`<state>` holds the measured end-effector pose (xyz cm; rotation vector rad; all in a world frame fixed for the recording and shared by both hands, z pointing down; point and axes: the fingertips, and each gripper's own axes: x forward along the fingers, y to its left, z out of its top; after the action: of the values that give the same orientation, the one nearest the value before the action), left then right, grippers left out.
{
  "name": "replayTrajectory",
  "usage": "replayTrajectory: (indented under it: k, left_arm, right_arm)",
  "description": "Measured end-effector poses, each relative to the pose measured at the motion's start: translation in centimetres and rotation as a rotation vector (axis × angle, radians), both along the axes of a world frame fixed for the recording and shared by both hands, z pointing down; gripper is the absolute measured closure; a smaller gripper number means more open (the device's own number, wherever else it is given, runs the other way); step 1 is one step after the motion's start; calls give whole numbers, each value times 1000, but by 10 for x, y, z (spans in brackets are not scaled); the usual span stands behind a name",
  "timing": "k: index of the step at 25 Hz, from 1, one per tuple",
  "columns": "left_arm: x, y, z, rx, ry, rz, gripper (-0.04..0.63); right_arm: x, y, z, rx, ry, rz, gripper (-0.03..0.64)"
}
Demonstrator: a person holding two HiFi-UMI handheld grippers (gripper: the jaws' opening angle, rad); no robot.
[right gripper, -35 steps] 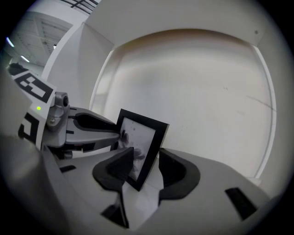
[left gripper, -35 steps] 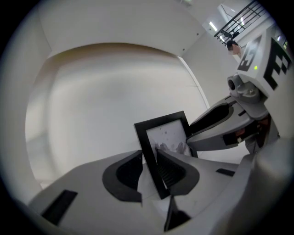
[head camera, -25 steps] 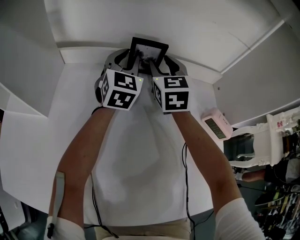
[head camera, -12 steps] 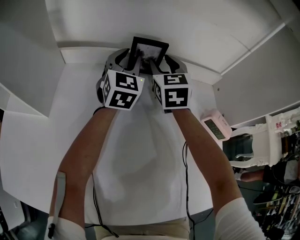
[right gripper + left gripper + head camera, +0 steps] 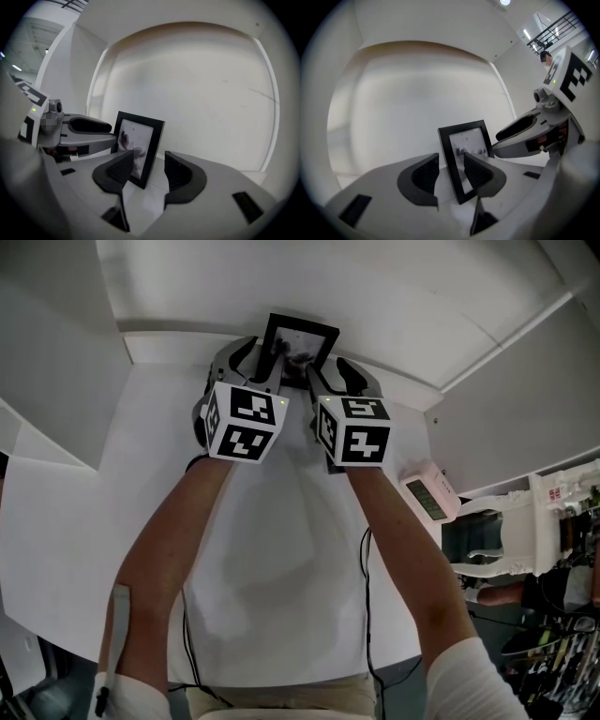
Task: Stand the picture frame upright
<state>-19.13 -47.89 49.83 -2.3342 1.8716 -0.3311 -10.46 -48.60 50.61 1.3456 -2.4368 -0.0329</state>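
A small black picture frame [image 5: 298, 338] stands upright at the back of the white table [image 5: 281, 549], close to the wall. My left gripper [image 5: 255, 360] straddles its left edge and my right gripper [image 5: 328, 371] its right edge. In the left gripper view the frame [image 5: 466, 140] rises between the jaws of the left gripper [image 5: 451, 173], with a gap beside the left pad. In the right gripper view the frame [image 5: 138, 136] stands between the jaws of the right gripper [image 5: 149, 171], clear of the right pad. Both pairs of jaws have just been opening, and the frame stands on its own.
A white wall runs right behind the frame. A pink device with a display [image 5: 433, 491] lies at the table's right edge. White furniture [image 5: 511, 521] and clutter stand beyond that edge. Thin cables [image 5: 372, 615] trail over the near part of the table.
The right gripper's marker cube has shifted slightly to the right in the head view. The frame stays upright in the same spot, and the left gripper holds its place.
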Motion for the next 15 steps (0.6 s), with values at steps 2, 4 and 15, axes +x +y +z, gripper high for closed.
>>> replayTrajectory:
  k: [2,4,15]
  left_arm:
    - [1,3,-3,5,25,3,442]
    - [1,6,-4,9,41,-3,442]
    - [-3,62,14,-160,92,4,577]
  right_arm:
    - [8,3,2,-22,-37,15,402]
    - [13,8,6,-42,-57,25,412]
    - [11,73,16,-170,-141,-68,607]
